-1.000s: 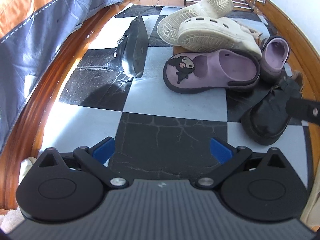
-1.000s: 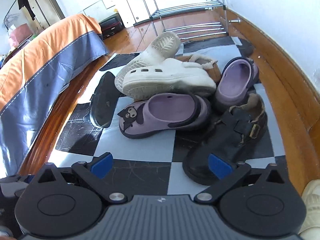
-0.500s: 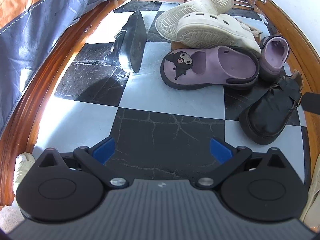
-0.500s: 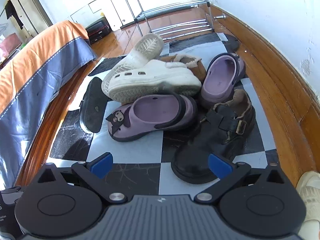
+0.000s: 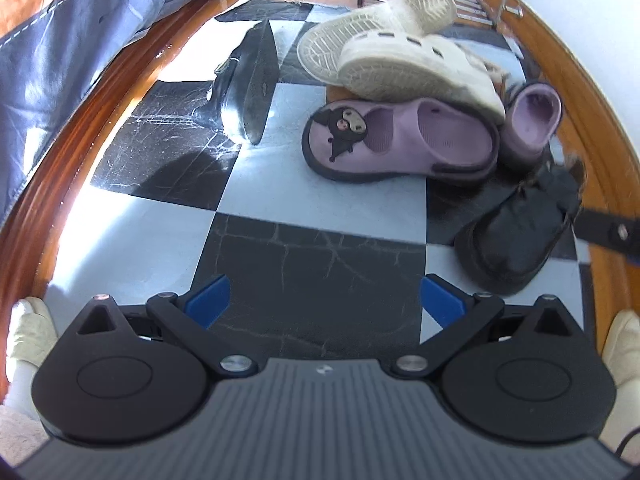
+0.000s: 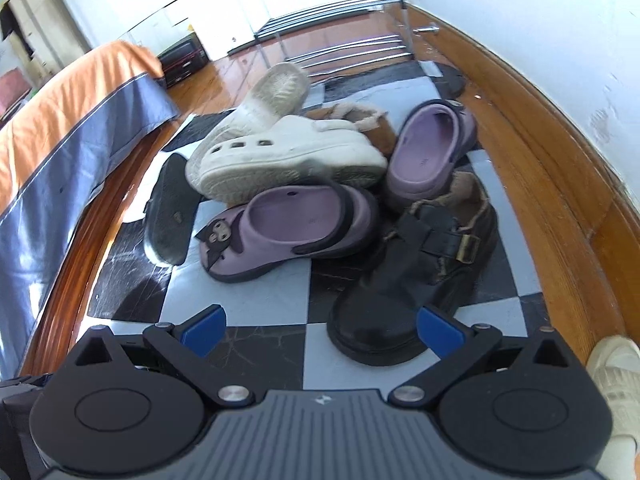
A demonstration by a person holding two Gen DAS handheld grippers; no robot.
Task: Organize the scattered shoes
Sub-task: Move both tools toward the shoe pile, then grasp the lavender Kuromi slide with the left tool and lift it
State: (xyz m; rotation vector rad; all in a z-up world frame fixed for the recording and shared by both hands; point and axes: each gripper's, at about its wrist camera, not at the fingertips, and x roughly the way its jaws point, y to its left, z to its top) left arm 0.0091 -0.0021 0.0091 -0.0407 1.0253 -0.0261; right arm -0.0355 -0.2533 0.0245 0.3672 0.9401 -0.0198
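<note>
Checkered mat [image 6: 236,304] on wood floor [image 6: 532,216]

Left gripper [image 5: 324,300], jaws apart, faces piled shoes [image 5: 400,120].

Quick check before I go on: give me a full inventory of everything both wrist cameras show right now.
Cream perforated rubber clogs: 2, stacked atop pile.
Lilac rubber clogs: 2, one with cartoon charm in front, other right.
Black leather buckle shoes: 2, one upright front right, other tipped on its side, left.
Tan fleece-lined slipper: 1, under pile.
Checkered black-and-grey mat: 1, beneath shoes.
Orange-and-blue bedcover: 1, left.
Metal shoe rack: 1, far end.
Left gripper: open, empty.
Right gripper: open, empty.
</note>
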